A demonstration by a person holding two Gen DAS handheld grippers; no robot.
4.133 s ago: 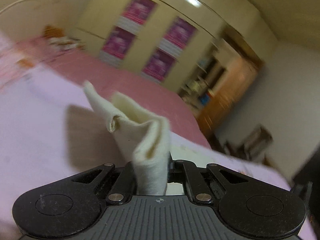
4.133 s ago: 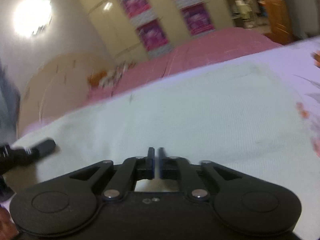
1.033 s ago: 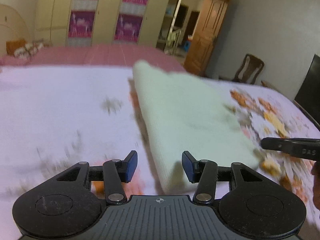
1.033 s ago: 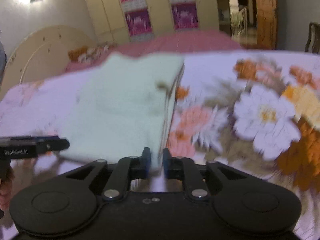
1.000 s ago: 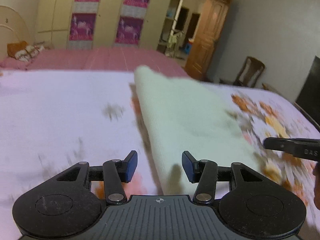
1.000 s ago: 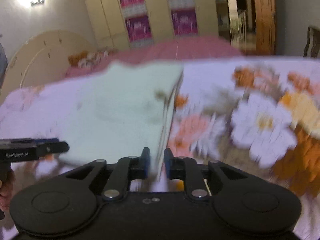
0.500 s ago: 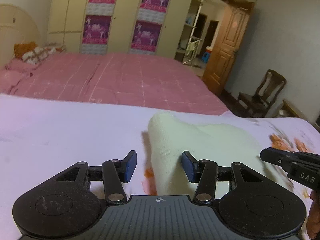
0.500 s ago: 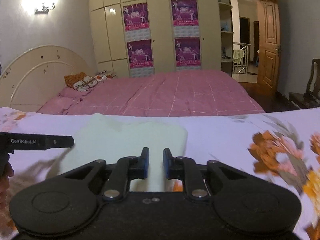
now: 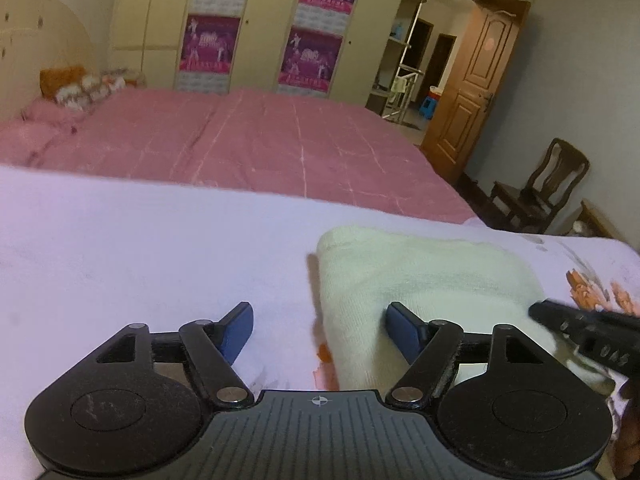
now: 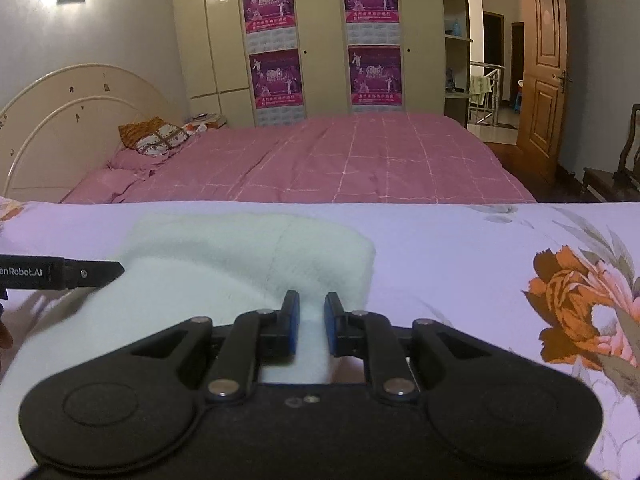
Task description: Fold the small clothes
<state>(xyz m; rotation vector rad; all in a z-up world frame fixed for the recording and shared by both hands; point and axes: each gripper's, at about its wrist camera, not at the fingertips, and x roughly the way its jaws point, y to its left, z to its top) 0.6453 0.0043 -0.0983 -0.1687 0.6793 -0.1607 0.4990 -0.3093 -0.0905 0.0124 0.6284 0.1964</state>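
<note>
Left tool (image 9: pixel 318 330) opening astride folded cloth's (image 9: pixel 424 280) edge; right tool (image 10: pixel 311 322) pinches its corner

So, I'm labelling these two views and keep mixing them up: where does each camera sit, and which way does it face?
Left wrist: on the left tongs, opening, facing over the folded cream knitted cloth on the lilac floral bedsheet; right tongs at right.
Right wrist: on the right tongs, narrow, cloth between them; left tongs at left.
Shared: cloth, sheet, pink bed.
</note>
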